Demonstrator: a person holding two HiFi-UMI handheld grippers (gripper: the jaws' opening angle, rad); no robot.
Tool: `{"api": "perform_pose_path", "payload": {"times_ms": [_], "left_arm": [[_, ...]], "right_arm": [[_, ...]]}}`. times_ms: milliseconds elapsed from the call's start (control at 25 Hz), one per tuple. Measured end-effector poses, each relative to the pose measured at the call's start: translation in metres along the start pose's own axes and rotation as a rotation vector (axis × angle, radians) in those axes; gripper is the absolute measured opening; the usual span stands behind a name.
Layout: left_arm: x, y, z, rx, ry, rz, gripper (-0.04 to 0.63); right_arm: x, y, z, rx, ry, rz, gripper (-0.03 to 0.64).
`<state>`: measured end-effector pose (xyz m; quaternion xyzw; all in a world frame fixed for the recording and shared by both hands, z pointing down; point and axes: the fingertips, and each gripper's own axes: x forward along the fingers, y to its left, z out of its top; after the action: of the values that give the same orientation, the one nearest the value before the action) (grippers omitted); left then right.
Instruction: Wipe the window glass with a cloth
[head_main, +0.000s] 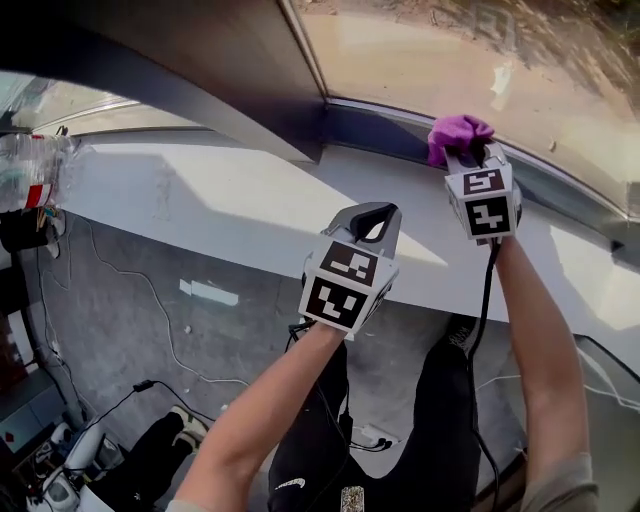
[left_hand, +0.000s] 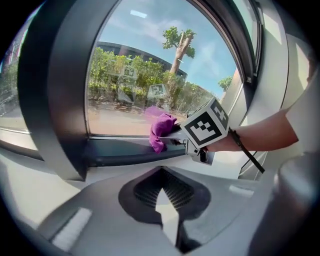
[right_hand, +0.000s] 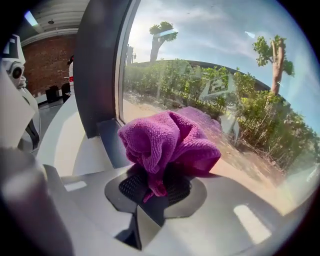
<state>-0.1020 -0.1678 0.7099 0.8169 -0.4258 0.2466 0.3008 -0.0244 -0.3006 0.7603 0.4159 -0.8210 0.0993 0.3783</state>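
While the left gripper (head_main: 373, 218) is closed, the right gripper (head_main: 468, 153) pinches the cloth (head_main: 455, 131), bunched toward the glass (head_main: 430, 50).

The head camera looks steeply down over both arms onto the white sill (head_main: 230, 200) and the window glass (head_main: 450, 60). The camera on the left claw (left_hand: 164, 175) sits farther back, faces the glass and sees the right claw (left_hand: 172, 136) from the side. The right claw's camera is close to the pane. All three views share the purple cloth (right_hand: 167, 142).

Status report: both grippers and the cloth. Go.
Right gripper shut on purple cloth, at lower edge of window glass. Left gripper shut, empty, back over the sill. Nothing blocking the glass.
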Motion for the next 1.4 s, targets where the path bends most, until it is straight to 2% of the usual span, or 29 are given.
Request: {"api": "perform_pose_path", "payload": {"times_ms": [560,880,1120,1400], "left_arm": [[0.114,-0.182,0.037,0.099,0.028,-0.13,0.0],[0.164,-0.261,0.058,0.169,0.051,-0.173,0.0],[0.185,-0.303,0.068,0.212,0.064,-0.195,0.0],[0.199,-0.331,0.075,0.258,0.084,-0.201,0.0]], "right_arm": [[-0.102,-0.193,-0.153,0.138,0.062,-0.17,0.103],[-0.153,-0.294,-0.227,0.261,0.06,-0.289,0.103],[-0.188,-0.354,-0.273,0.406,0.064,-0.387,0.103],[-0.215,-0.402,-0.311,0.547,0.07,-0.503,0.103]]}}
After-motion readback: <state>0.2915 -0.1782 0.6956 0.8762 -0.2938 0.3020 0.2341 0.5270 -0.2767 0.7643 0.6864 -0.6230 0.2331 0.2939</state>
